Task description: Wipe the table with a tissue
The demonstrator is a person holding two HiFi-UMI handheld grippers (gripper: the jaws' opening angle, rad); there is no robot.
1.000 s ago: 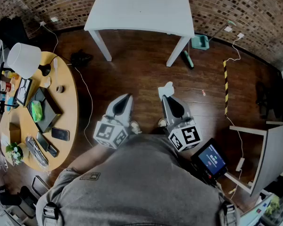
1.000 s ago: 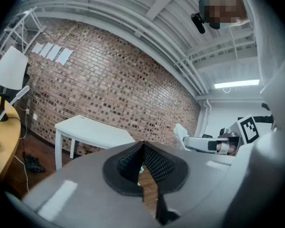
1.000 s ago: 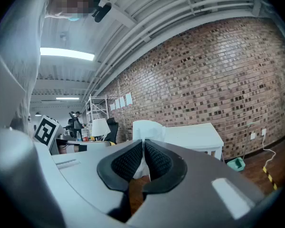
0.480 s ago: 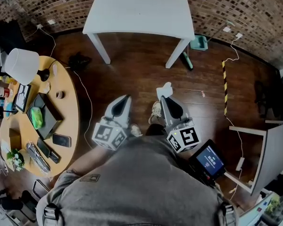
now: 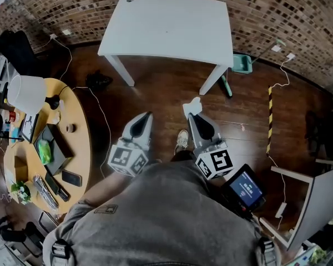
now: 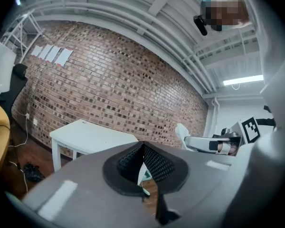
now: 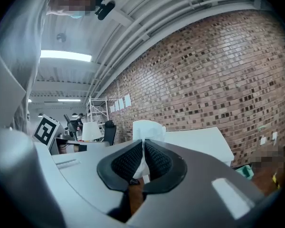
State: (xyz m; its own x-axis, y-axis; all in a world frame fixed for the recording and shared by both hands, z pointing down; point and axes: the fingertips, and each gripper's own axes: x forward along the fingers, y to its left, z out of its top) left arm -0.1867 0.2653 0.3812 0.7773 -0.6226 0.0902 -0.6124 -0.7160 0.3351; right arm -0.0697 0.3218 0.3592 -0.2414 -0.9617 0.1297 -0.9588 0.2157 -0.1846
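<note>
A white rectangular table stands ahead against the brick wall; it also shows in the left gripper view as the table and in the right gripper view as the table. My right gripper is shut on a white tissue, which sticks up past the jaws as the tissue. My left gripper is shut with nothing in it. Both grippers hang over the wooden floor, short of the table's near edge.
A round wooden table at the left carries a lamp, phones and small items. Cables run over the floor. A teal dustpan lies by the wall, a yellow-black strip at the right. A person's shoe is below.
The view has drifted forward toward the white table, which now sits a little lower in the head view. Both grippers keep their pose, the tissue still held.
</note>
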